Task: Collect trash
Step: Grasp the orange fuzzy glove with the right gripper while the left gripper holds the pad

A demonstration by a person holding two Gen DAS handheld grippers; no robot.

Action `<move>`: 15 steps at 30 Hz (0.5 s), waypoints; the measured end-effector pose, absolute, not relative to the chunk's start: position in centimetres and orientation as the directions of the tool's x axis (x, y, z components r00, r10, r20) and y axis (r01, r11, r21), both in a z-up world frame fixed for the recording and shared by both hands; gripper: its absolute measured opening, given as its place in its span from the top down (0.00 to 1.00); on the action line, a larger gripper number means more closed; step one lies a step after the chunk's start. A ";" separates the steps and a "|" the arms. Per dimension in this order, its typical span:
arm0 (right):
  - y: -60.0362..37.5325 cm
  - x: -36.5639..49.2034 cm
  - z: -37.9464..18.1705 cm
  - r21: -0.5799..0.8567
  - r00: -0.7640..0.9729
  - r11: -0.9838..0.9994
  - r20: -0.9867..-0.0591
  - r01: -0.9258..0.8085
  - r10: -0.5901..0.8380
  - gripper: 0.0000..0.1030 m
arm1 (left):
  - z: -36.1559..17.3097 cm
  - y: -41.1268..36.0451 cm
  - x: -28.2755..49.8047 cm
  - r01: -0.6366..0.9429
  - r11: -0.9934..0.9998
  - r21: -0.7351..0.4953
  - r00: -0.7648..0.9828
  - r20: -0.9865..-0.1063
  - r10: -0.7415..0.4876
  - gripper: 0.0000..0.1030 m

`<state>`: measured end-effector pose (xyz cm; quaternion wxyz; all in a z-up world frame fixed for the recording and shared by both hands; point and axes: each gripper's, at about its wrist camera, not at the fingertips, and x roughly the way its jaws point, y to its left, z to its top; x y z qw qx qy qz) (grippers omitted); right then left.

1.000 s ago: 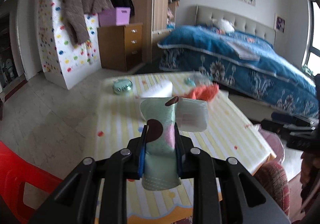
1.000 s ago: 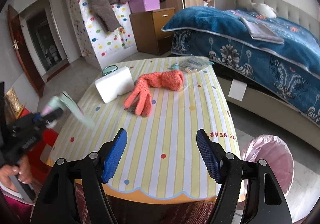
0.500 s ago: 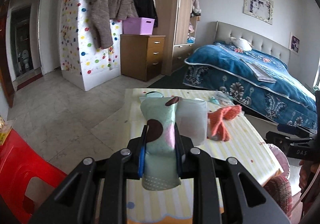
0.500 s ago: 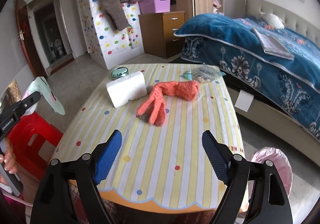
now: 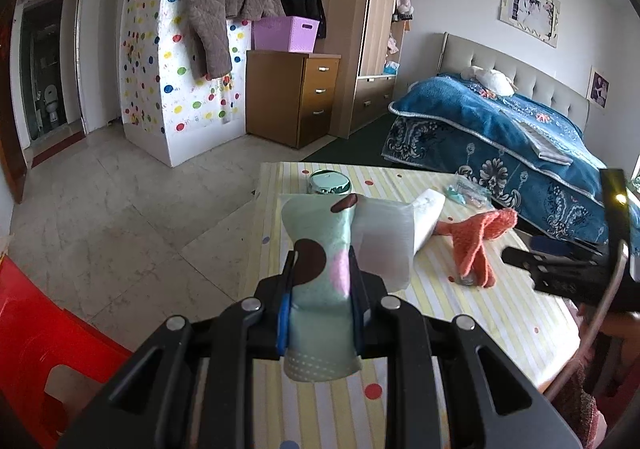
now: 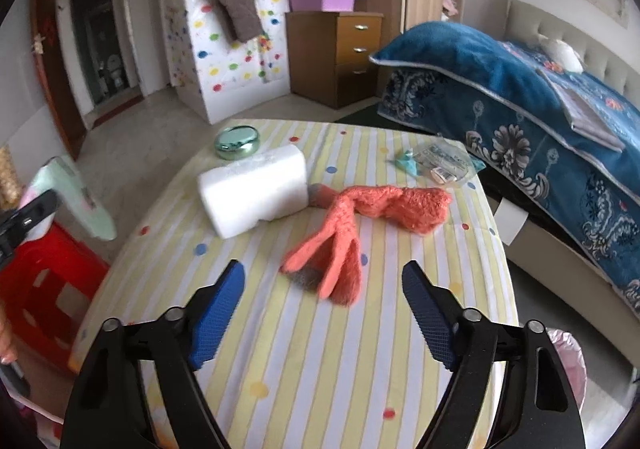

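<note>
Swinging away from the table, the left gripper clamps a spotted wrapper, presumably bin-bound. Lower centre, the right gripper hangs wide open above the orange glove.

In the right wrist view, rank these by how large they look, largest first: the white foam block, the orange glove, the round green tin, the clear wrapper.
1. orange glove and white foam block: too alike to separate
2. clear wrapper
3. round green tin, though it lies farthest away

- No readable text, labels, brand names, numbers or signs appear in either wrist view.
- Print on the clear wrapper on the table is too blurred to read.
</note>
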<state>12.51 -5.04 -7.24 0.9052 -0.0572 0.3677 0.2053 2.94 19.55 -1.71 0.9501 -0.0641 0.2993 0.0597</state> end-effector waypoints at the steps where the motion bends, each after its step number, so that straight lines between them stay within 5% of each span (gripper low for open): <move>1: -4.5 13.0 -7.3 0.049 0.643 0.911 -0.693 -0.410 0.327 0.33 | -1.9 19.7 3.1 -0.151 0.985 -0.088 0.811 -0.580 0.073 0.80; 9: -2.5 18.3 -9.8 0.040 0.606 0.920 -0.741 -0.389 0.289 0.38 | -2.4 18.8 4.3 -0.138 0.987 -0.081 0.797 -0.600 0.062 0.80; 11: -2.4 18.7 -10.0 0.040 0.598 0.921 -0.749 -0.388 0.284 0.57 | -2.2 18.5 4.2 -0.129 0.989 -0.075 0.798 -0.600 0.059 0.80; 12: -3.0 18.2 -9.7 0.055 0.597 0.920 -0.745 -0.388 0.296 0.82 | -2.1 18.2 4.2 -0.125 0.989 -0.073 0.799 -0.599 0.057 0.80; 13: -3.4 17.7 -9.3 0.061 0.608 0.920 -0.733 -0.388 0.305 0.92 | -2.0 17.8 4.2 -0.117 0.991 -0.069 0.800 -0.598 0.053 0.80; 15: -3.8 17.1 -8.8 0.058 0.622 0.917 -0.718 -0.395 0.313 0.92 | -1.7 16.7 4.0 -0.094 0.994 -0.056 0.803 -0.594 0.043 0.80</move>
